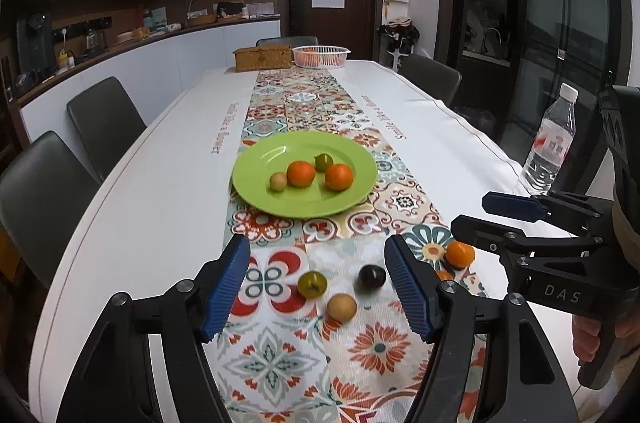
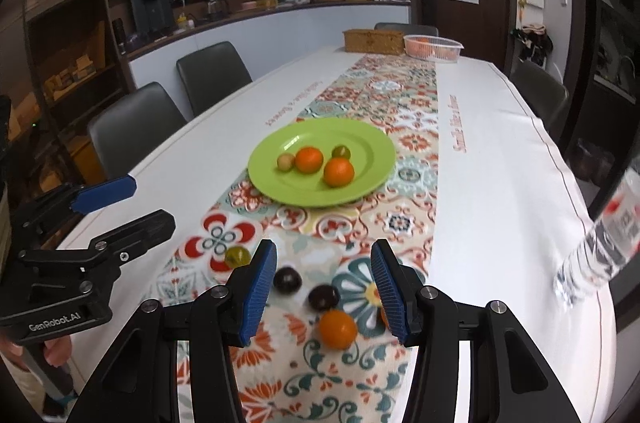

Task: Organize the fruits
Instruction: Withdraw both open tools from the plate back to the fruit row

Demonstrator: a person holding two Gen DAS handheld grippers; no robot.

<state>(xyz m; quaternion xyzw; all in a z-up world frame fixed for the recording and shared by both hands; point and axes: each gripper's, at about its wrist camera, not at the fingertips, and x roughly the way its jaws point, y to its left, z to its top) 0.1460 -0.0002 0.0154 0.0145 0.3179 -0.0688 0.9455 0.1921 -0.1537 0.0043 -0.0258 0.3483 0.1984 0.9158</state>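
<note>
A green plate [image 1: 260,199] [image 2: 372,179] on the patterned runner holds two oranges [image 1: 301,173] [image 2: 339,172], a small green fruit [image 1: 324,162] and a small tan fruit [image 1: 278,181]. Loose on the runner nearer me lie a green fruit [image 1: 312,284] [image 2: 237,256], a tan fruit [image 1: 341,307], dark plums [image 1: 372,276] [image 2: 324,297] and an orange [image 1: 460,254] [image 2: 337,329]. My left gripper [image 1: 318,291] is open above the green, tan and dark fruits. My right gripper [image 2: 324,291] is open over the dark plums and the orange.
A water bottle [image 1: 550,147] [image 2: 600,251] stands at the table's right edge. A wicker box [image 1: 262,58] and a white basket with oranges [image 1: 320,56] sit at the far end. Dark chairs [image 1: 104,119] line the left side.
</note>
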